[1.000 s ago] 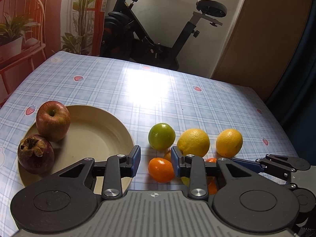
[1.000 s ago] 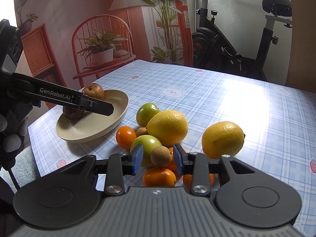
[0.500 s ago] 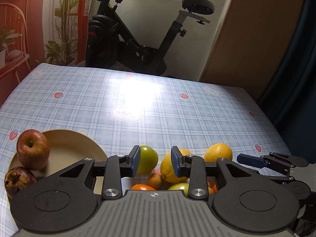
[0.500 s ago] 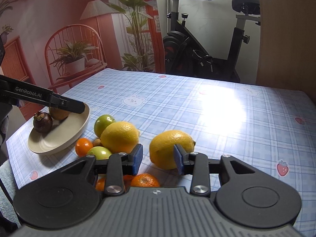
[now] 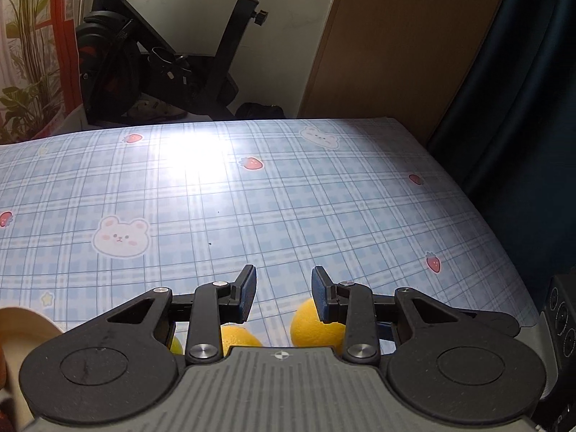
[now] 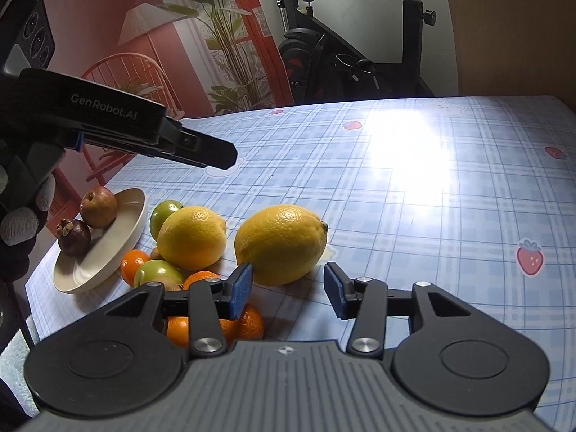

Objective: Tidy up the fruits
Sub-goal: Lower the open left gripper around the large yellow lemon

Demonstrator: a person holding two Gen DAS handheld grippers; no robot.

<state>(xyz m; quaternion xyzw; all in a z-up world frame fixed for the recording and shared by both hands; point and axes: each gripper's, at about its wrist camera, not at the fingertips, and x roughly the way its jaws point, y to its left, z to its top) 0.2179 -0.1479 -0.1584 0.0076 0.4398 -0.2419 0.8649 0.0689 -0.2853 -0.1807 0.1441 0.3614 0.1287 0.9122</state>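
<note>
**Fruit and plate on the checked worktop**

The worktop (image 6: pixel 414 194) wears a blue plaid cloth. On it lie two lemons (image 6: pixel 281 244), a green apple (image 6: pixel 163 212), tangerines (image 6: pixel 134 265) and a cream plate (image 6: pixel 124 243), all clustered together.

Left wrist view barely shows any fruit: two yellow lemons at bottom centre, the rounder one (image 5: pixel 309 327) half behind the right pad, the other (image 5: pixel 239 338) just a sliver over the housing. A yellow-green bit (image 5: pixel 175 346) peeks out left of that; can't tell which fruit. The beige round plate (image 5: pixel 27 318) is cut off at the lower left edge.

Right wrist view: the small orange tangerines (image 6: pixel 248 324) at bottom centre are mostly hidden under the left tong arm, so no count. A brown kiwi-ish thing (image 6: pixel 155 253) sits wedged behind the left-hand lemon (image 6: pixel 192 237), too covered to name.
</note>
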